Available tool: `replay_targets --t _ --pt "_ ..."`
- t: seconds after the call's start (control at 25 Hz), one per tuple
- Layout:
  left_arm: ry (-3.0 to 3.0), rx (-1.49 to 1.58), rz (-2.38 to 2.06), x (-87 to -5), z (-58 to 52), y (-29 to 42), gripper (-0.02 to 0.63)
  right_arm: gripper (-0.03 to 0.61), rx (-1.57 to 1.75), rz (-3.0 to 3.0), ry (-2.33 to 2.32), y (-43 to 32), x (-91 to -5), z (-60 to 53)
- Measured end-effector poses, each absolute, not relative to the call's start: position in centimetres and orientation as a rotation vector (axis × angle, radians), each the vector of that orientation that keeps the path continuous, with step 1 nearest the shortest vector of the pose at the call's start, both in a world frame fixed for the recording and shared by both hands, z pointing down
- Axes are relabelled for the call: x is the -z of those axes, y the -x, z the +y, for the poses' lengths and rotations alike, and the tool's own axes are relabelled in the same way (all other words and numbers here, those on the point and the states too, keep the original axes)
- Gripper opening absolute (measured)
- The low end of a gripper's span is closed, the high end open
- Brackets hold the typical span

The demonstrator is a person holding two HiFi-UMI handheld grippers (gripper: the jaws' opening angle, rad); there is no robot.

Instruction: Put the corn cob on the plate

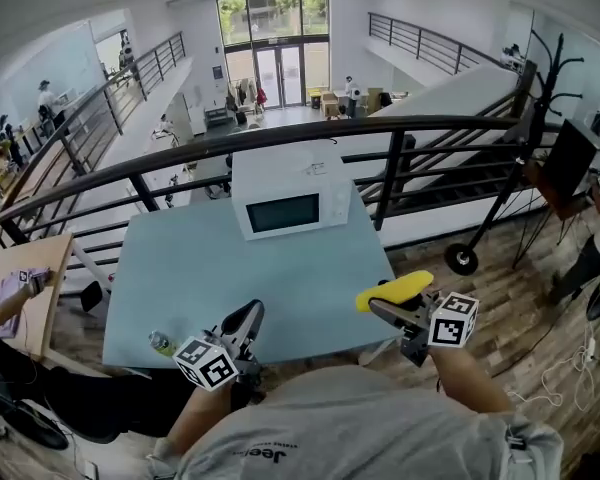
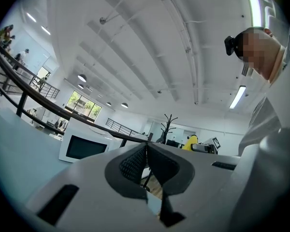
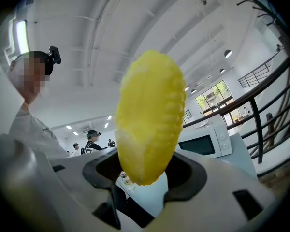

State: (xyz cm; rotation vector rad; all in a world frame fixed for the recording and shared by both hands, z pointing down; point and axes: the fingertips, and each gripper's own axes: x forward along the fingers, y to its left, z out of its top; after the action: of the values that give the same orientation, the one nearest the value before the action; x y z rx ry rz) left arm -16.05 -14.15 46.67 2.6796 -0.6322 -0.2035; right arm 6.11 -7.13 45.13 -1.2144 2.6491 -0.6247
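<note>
The yellow corn cob (image 1: 395, 290) is held in the air at the table's front right corner, with my right gripper (image 1: 378, 305) shut on it. In the right gripper view the corn cob (image 3: 150, 115) stands up between the dark pads and fills the middle. My left gripper (image 1: 250, 316) hovers over the front edge of the light blue table (image 1: 180, 278), its jaws closed together with nothing between them (image 2: 146, 149). The left gripper view also shows the corn cob (image 2: 190, 141) far off to the right. No plate shows in any view.
A white microwave (image 1: 290, 203) stands at the table's far edge, against a black railing (image 1: 420, 128). A small bottle (image 1: 160, 343) lies at the front left corner. A black coat rack (image 1: 540, 98) stands at the right, a wooden side table (image 1: 35, 288) at the left.
</note>
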Motion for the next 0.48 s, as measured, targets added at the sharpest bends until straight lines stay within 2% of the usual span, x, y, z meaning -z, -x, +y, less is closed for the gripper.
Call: replay_targets --t 0.48 --pt "-2.65 0.19 -0.602 -48.4 -17.9 18.8 0.018 0.264 0.608 2.645 1.245 -3.4 -44.6 -11.8"
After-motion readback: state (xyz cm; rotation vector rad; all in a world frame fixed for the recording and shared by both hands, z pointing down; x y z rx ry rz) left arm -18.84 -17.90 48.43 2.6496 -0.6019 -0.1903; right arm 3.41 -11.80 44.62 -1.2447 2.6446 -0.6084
